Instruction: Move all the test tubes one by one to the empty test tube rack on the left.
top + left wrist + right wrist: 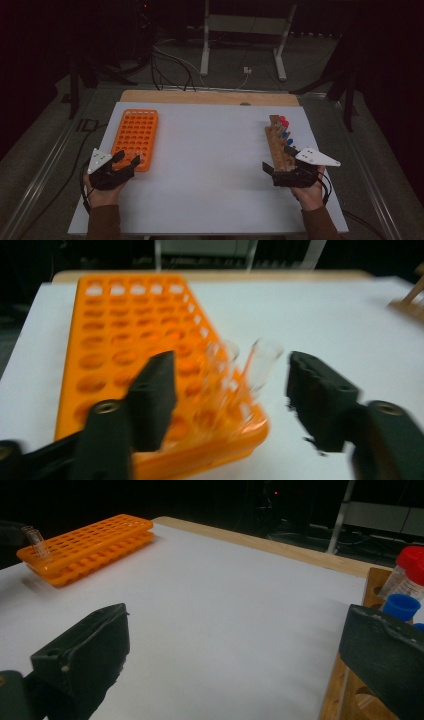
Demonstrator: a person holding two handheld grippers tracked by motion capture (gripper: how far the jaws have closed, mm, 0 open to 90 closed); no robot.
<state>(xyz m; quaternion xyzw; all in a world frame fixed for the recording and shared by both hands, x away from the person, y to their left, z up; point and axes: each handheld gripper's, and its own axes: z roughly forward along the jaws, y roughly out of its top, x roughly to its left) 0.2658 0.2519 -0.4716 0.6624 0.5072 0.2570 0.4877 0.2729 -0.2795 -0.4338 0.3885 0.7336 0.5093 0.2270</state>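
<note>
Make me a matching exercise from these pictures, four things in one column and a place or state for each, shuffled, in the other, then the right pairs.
1. orange tube rack
2. wooden rack
3. clear tube
4. left gripper

A. holds red-capped and blue-capped tubes
B. jaws apart, nothing gripped
C. stands uncapped in a near corner hole of the orange rack
D. lies on the white mat's left side

Pairs: 1-D, 2-A, 3-C, 4-B
</note>
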